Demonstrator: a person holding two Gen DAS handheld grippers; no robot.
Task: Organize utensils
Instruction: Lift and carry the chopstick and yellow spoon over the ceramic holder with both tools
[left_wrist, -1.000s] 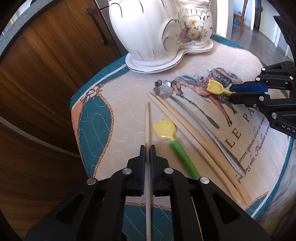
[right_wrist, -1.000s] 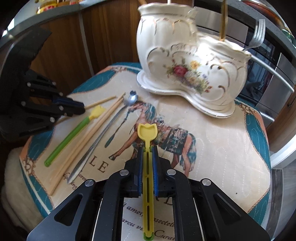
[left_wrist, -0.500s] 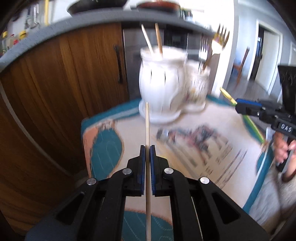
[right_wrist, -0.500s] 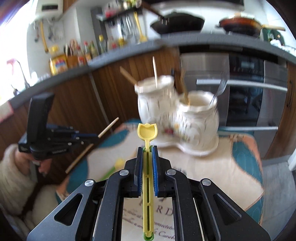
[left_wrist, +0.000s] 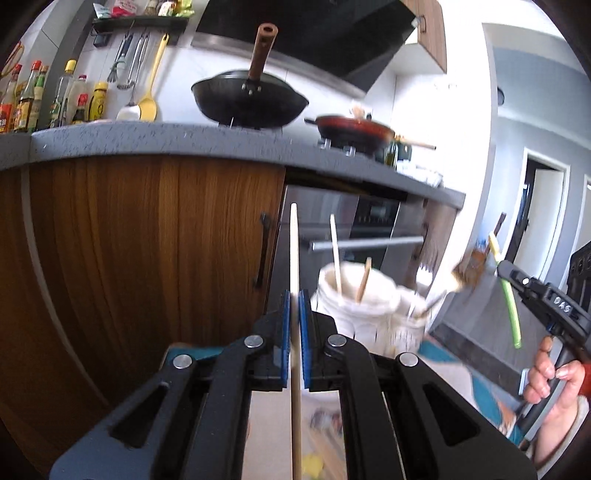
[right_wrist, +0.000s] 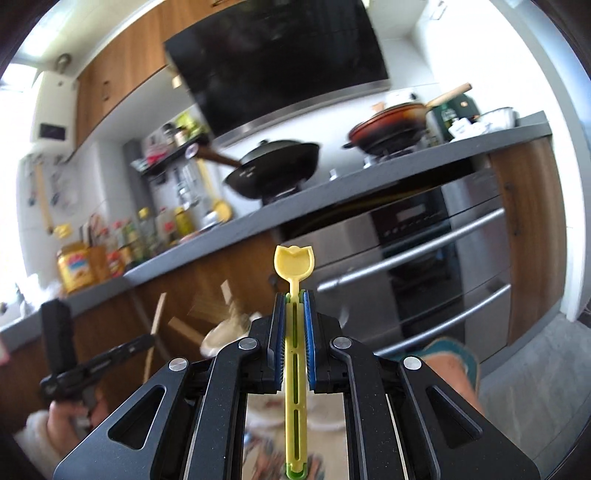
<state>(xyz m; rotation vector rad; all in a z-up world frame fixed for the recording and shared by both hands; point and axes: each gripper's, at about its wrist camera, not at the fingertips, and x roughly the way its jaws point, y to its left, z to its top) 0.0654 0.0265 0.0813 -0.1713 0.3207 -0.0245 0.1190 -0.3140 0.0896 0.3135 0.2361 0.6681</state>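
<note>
Left gripper (left_wrist: 294, 321), fingers clamped on a wooden chopstick (left_wrist: 294, 258); right gripper (right_wrist: 294, 317), fingers clamped on a yellow spoon (right_wrist: 294, 266). White holder (left_wrist: 354, 299) at centre, blurred.

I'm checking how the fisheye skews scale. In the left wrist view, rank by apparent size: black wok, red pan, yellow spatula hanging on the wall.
1. black wok
2. red pan
3. yellow spatula
Apparent size only; the three lie at differing depths.

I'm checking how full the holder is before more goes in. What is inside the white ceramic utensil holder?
In the white ceramic utensil holder, two wooden sticks stand in the left cup and a blurred metal utensil leans from the right. The walls hide anything deeper inside.
</note>
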